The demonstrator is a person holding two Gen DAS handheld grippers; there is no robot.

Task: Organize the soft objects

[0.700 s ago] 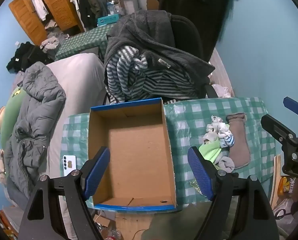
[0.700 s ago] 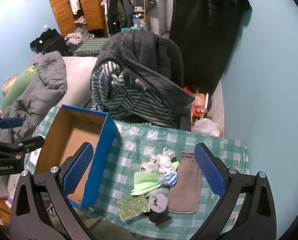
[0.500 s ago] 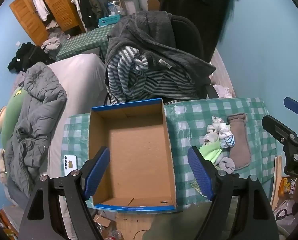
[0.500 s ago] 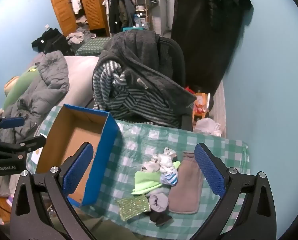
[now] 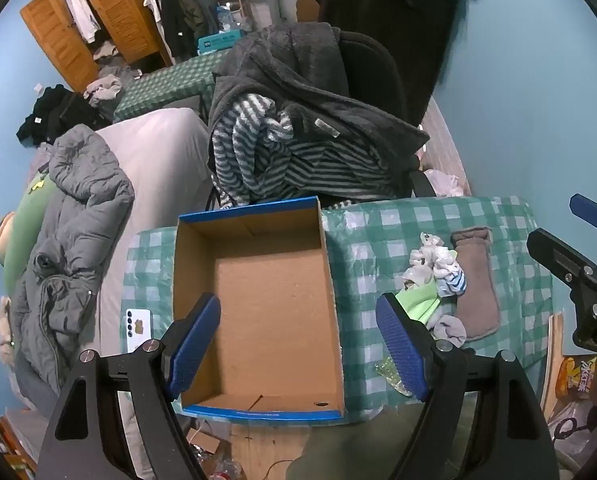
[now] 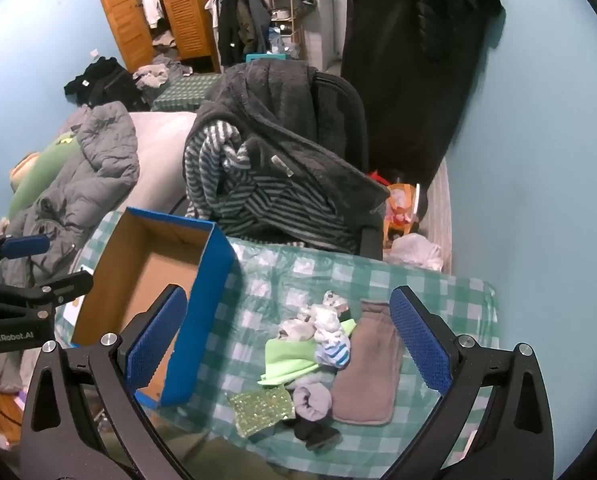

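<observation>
While both tools hang above the checked table, neither grips anything: the left gripper has its blue pads spread wide over the open cardboard box, and the right gripper is just as wide, its pads framing the heap of soft things from above. That heap lies on the green-and-white cloth just beside the box's blue right wall, well below and between the right tool's fingers. Within it, a brown mitten-shaped cloth lies flat on the right side, nearest the right-hand pad; a lime green cloth lies to its left, with a bundle of small white and striped socks resting on and behind it. A rolled grey sock sits in front of these, touching a dark sock at the table's near edge, and a sparkly green square lies just beside them. From the left wrist view the same heap lies to the right of the left tool, outside its span, and the box interior shows bare cardboard.
</observation>
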